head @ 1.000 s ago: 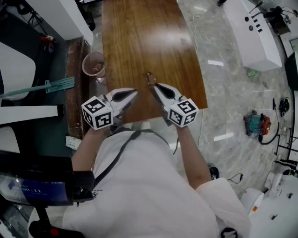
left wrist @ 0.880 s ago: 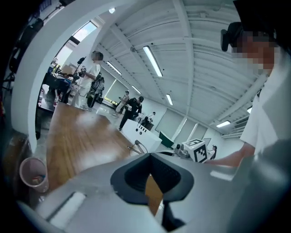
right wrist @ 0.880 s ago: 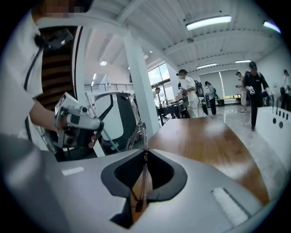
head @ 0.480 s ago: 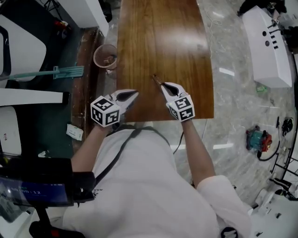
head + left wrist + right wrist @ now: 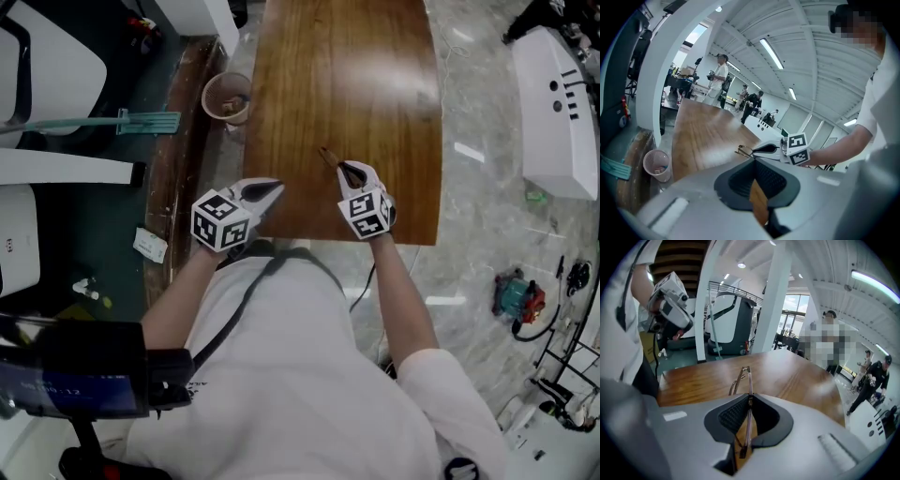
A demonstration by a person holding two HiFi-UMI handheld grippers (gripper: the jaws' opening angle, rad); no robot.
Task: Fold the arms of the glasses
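Thin brown-framed glasses stick out of my right gripper, which is shut on one of their arms just above the near part of the wooden table. In the right gripper view the clamped arm runs straight between the pads and the frame points out over the tabletop. My left gripper hovers at the table's near left edge, shut with nothing in it. From the left gripper view I see the right gripper with the glasses at its tip.
A pink waste basket stands on the floor left of the table, with a green-headed broom beside it. A white machine stands at the right. Several people stand far off in both gripper views.
Both grippers have sunk toward the table's near edge. The right one has rolled with the glasses still clamped in it; the left stays shut and empty.
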